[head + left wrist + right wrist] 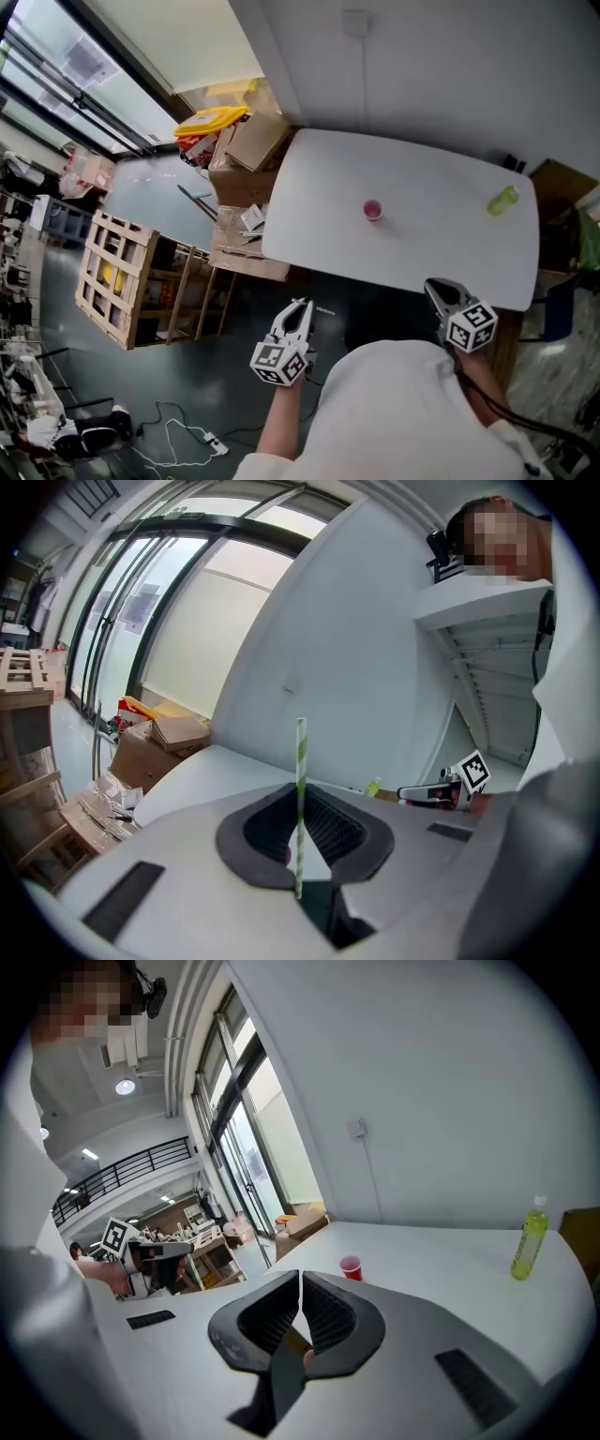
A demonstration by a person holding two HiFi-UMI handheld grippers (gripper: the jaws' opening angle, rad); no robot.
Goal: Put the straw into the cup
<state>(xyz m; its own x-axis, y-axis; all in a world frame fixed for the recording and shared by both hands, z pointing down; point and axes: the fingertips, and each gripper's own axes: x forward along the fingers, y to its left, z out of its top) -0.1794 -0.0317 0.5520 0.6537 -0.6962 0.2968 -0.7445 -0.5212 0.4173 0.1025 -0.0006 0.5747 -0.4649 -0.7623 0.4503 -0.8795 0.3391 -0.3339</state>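
While left tongs (302, 801) clamp straw (301, 750), cup (373, 210) sits upright.

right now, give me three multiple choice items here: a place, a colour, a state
1. Where is the cup? A on the white table, away from its edges; B at its very edge; C off it.
2. The straw has which stripes? A red and white; B green and white; C blue and white.
3. The left gripper is? A open, empty; B shut on the straw; C shut on the cup.
1 A: the head view shows it standing mid-table. 2 B: green bands show in the left gripper view. 3 B: its jaws pinch the upright straw.
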